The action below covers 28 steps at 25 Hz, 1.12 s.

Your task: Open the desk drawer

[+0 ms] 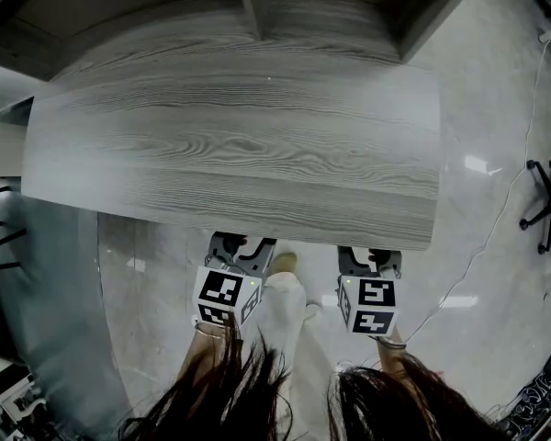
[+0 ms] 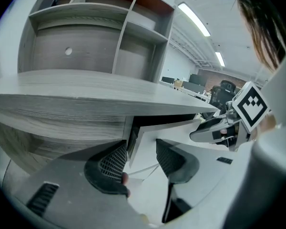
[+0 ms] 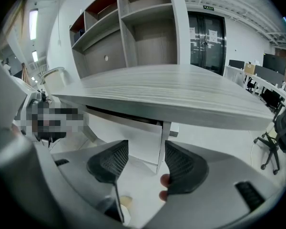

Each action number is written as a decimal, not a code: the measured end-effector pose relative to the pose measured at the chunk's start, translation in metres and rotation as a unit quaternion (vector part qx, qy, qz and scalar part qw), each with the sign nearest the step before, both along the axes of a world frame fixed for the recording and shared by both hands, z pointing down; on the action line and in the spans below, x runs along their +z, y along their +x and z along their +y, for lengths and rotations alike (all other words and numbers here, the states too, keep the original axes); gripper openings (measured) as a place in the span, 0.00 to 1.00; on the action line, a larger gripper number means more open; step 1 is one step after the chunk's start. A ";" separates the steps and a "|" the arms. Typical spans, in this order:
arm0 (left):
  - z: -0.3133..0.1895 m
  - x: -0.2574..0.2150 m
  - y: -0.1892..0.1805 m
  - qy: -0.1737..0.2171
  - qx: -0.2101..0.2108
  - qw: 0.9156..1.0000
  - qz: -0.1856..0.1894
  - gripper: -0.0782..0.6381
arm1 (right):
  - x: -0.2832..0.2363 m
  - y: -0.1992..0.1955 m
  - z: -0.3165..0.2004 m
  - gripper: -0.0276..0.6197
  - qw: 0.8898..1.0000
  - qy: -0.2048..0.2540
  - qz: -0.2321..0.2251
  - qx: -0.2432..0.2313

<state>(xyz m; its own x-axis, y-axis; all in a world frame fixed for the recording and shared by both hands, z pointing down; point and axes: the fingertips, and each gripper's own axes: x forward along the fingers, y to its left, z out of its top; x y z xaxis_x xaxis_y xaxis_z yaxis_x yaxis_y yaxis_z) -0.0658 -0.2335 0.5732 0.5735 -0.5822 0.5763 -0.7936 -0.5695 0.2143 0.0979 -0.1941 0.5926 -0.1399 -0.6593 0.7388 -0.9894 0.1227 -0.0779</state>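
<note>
Left hand-held gripper [image 2: 140,162]: released, jaws wide apart, clamping nothing, just under desk [image 1: 239,145] edge.
Right hand-held gripper [image 3: 144,163]: released, jaws wide apart, drawer [image 3: 139,138] front beyond, ungripped.

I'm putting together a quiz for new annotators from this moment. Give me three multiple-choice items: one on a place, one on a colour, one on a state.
1. Relative to the desktop, where are the left gripper and the right gripper in the head view?
A. over its middle
B. just off its near edge
C. inside a cardboard box

2. What colour is the desktop?
A. grey wood grain
B. red
C. glossy black

3. How do the right gripper's jaws stand?
A. shut together
B. clamped on a cup
C. apart, pressing on nothing

Answers: 1 B, as both grippers sit right below the near edge in the head view. 2 A, as grey grain lines run across the whole top. 3 C, as the right gripper view shows the two pads well apart, with neither pressing on anything.
</note>
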 end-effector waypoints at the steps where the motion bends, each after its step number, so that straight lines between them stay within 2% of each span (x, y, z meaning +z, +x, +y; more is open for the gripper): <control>1: 0.000 0.000 0.000 0.000 0.002 1.000 0.001 0.36 | 0.000 0.000 -0.001 0.39 1.000 0.000 0.000 -0.001; 16: 0.002 0.004 0.015 -0.010 0.036 0.999 0.001 0.37 | 0.004 -0.007 -0.005 0.40 1.000 -0.002 0.006 -0.021; 28: 0.003 0.002 0.016 -0.001 0.021 1.000 -0.003 0.37 | 0.004 -0.005 -0.004 0.39 1.000 0.005 0.003 -0.013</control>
